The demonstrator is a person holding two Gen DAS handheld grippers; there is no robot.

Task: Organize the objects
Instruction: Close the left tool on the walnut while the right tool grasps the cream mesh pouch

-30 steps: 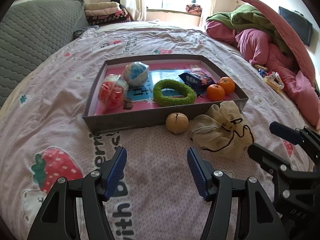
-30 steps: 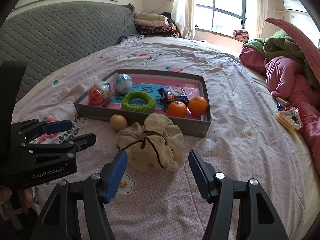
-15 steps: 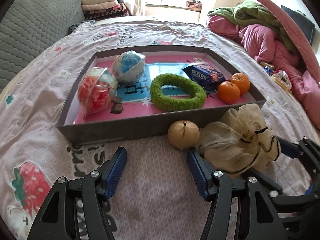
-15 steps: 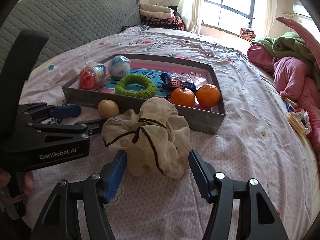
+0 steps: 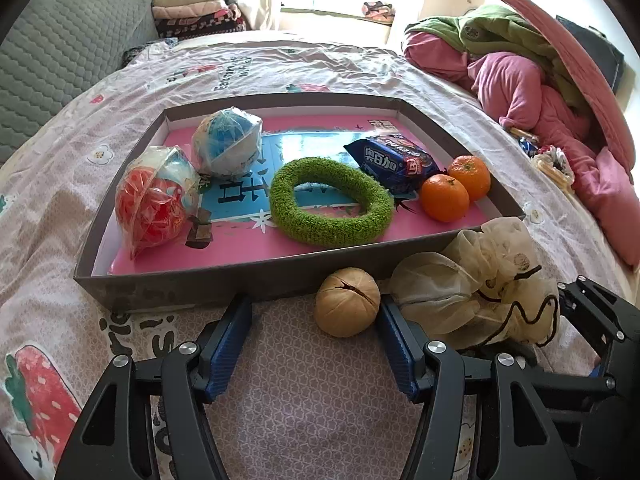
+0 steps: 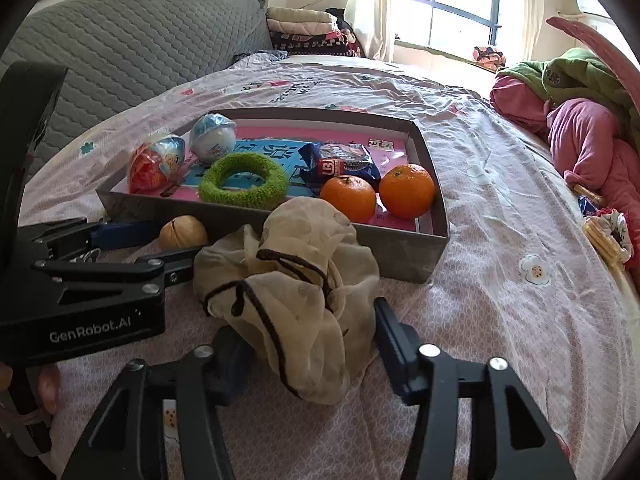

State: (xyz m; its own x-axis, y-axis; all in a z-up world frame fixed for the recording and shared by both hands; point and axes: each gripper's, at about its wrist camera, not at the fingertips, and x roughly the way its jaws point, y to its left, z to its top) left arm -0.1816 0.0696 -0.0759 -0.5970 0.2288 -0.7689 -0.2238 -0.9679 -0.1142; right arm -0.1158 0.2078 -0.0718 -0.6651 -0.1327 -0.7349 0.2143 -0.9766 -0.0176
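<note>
A tan walnut point(image 5: 346, 302) lies on the bedspread against the front wall of the grey tray point(image 5: 240, 276). My left gripper point(image 5: 313, 311) stands open around it, and the nut sits close to the right finger without being pinched. Beside the nut lies a cream scrunchie point(image 6: 296, 280) with dark cord trim. My right gripper point(image 6: 308, 328) straddles it and its jaws are closing. The fabric is between them and covers the left fingertip. The tray point(image 6: 400, 248) holds a green ring point(image 5: 330, 202), two oranges point(image 5: 445, 197), a blue snack packet point(image 5: 394, 160) and two wrapped balls point(image 5: 154, 204).
A heap of pink and green bedding point(image 5: 532, 72) fills the right side of the bed. A grey quilted headboard point(image 6: 132, 52) stands at the left, with folded blankets point(image 6: 304, 28) by the window. Small snack packs point(image 6: 604, 232) lie near the bed's right edge.
Both grippers moved forward and down toward the tray's front. The walnut is now between the left fingers. The right jaws have narrowed around the scrunchie.
</note>
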